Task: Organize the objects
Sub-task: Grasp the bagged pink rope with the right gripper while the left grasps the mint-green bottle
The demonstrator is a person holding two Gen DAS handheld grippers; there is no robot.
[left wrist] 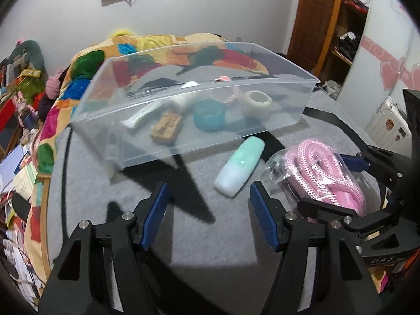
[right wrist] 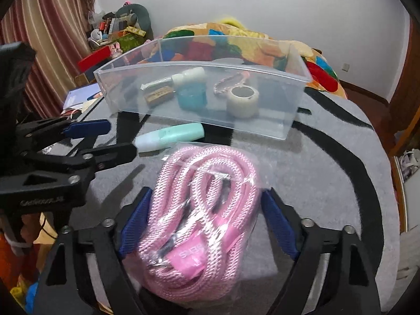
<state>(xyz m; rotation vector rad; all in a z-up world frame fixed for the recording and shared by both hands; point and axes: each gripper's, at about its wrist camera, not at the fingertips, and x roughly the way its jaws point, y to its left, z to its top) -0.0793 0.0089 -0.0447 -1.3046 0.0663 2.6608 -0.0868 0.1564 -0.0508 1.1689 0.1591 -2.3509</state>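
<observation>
Between right tool (right wrist: 204, 223) pads: bagged rope (right wrist: 199, 210), unpinched — we squeeze, lift to bin (right wrist: 262, 126); left tool (left wrist: 207, 210) spread, idle.

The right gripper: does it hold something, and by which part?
The right gripper has its jaws around the bagged pink rope, at the coil's sides; firm contact cannot be told. The left gripper holds nothing.
</observation>
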